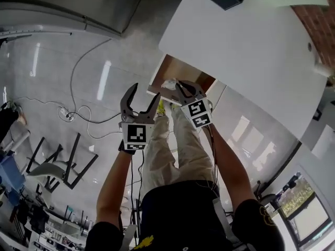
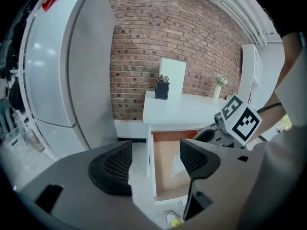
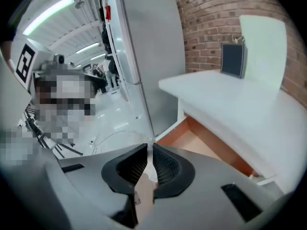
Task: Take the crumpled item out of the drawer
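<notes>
Progress: drawer [image 1: 184, 69] open, upper centre | my right tongs [image 1: 177, 88] pinch item [image 1: 168, 82], not yet lifted out | left tongs [image 1: 144, 97] gape, empty.

The worktop [image 1: 251, 51] is showing white, the drawer [image 2: 163, 176] orange-brown inside, the crumpled item [image 1: 169, 83] white; the wall [image 2: 158, 37] is showing red-brown bricks, the floor [image 1: 63, 72] glossy pale grey.
</notes>
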